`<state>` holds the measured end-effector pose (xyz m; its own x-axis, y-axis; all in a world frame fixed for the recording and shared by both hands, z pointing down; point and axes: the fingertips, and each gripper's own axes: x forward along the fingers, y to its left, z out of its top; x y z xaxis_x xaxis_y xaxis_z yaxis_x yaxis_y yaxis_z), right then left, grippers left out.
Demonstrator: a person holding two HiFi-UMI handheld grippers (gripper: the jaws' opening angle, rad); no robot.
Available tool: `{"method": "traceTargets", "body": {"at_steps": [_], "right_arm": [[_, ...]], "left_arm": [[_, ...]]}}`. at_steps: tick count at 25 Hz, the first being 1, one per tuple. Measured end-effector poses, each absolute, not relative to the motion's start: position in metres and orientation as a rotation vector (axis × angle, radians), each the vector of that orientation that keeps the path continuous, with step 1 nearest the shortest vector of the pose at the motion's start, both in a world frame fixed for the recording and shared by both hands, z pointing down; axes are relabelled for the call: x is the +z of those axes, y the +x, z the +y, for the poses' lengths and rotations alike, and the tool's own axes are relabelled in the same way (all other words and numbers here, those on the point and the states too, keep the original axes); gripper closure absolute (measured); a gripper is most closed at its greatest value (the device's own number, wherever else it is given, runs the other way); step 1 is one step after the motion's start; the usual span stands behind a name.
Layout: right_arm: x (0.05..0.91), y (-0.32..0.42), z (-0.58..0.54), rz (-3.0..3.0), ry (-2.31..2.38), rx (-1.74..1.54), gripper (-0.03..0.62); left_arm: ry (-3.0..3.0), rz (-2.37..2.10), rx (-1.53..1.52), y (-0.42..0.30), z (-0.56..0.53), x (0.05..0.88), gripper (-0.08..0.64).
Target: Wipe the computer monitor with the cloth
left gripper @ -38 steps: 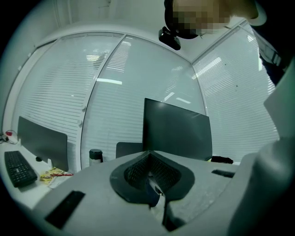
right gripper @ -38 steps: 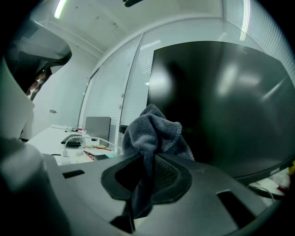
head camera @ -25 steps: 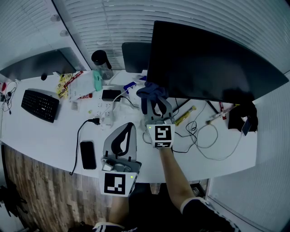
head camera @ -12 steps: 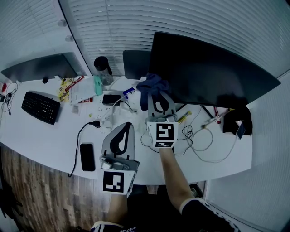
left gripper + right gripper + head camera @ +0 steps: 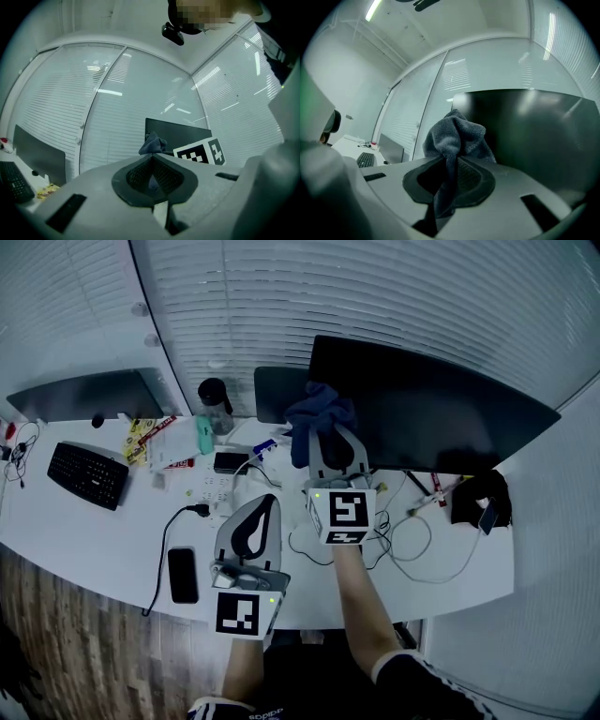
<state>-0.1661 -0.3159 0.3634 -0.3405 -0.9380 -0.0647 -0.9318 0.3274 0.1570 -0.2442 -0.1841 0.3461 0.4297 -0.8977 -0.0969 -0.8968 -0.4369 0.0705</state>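
Observation:
A large black monitor (image 5: 431, 404) stands at the back of the white desk (image 5: 112, 531). My right gripper (image 5: 330, 432) is shut on a dark blue cloth (image 5: 319, 413), held up at the monitor's left edge. In the right gripper view the cloth (image 5: 457, 136) bunches out of the jaws, with the dark monitor (image 5: 534, 136) just behind it. My left gripper (image 5: 261, 512) hangs lower, over the desk's front part, shut with nothing in it. The left gripper view shows the cloth (image 5: 152, 143) and the monitor (image 5: 180, 131) ahead.
A keyboard (image 5: 84, 474), a phone (image 5: 182, 574), a power strip (image 5: 214, 486), a dark bottle (image 5: 216, 397) and loose cables (image 5: 412, 540) lie on the desk. A second monitor (image 5: 84, 395) stands at the left. Window blinds (image 5: 281, 306) run behind.
My right gripper has risen with the cloth from desk level to the monitor's upper left edge. The left gripper has stayed about where it was.

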Motion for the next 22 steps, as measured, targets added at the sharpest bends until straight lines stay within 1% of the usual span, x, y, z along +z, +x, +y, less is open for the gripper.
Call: {"method": "traceTargets", "body": {"at_steps": [22], "right_arm": [[0.231,-0.171,-0.325,-2.593,1.808,-0.466,0.549]], "left_arm": [[2.765,-1.623,-0.275,-0.231,-0.182,0.300,0.557]]}}
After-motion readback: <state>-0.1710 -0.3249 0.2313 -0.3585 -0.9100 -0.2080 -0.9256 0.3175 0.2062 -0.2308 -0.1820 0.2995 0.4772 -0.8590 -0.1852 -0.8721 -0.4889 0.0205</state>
